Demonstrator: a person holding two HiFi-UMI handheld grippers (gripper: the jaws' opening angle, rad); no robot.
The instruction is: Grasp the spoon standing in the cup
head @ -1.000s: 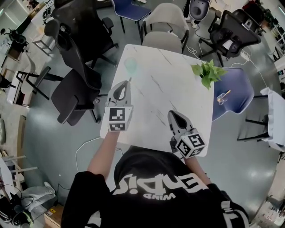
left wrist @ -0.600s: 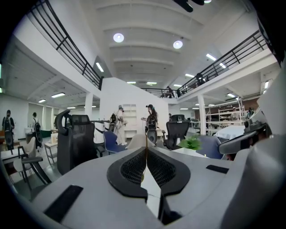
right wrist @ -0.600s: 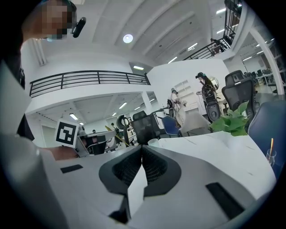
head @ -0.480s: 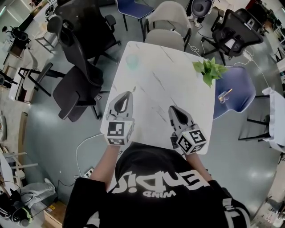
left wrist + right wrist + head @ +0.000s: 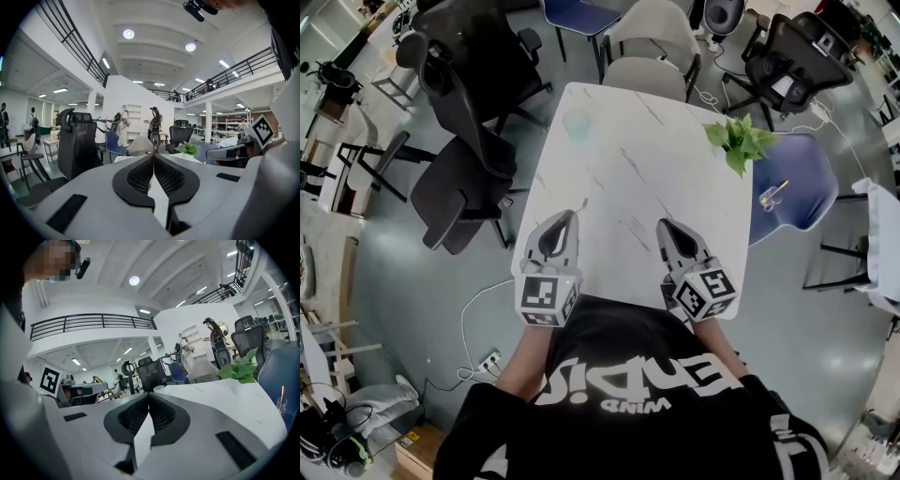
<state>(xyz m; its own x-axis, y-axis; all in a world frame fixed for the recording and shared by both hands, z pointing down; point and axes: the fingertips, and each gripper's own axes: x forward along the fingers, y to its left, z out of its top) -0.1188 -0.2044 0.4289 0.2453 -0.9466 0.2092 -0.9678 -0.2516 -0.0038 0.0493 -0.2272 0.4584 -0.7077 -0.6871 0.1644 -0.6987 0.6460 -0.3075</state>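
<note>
**Q:** Status pls. Jaws?

**A:** I've got the left gripper clamped on the spoon. In the left gripper view the pads meet w/ the thin handle pinched btw. them, running upright along the seam. From the head view a short bit pokes out past the tips, toward the far side of the tabletop.

**Q:** And the cup?

**A:** The cup sits near the far-left corner of the tabletop. It's pale green and see-through. The spoon is out of it and well apart from it, at the near end.

**Q:** Right side?

**A:** The right gripper has its jaws closed, pad to pad, w/ nothing btw. them. It's over the near edge of the tabletop beside the left one. Both point away from the person's body.

**Q:** Anything else nearby?

**A:** A plant at the far-right edge. A blue chair just beside that edge has a small glass on the seat, w/ a thin stick leaning in it. A black chair is off to the left and a beige chair at the far end.
</note>
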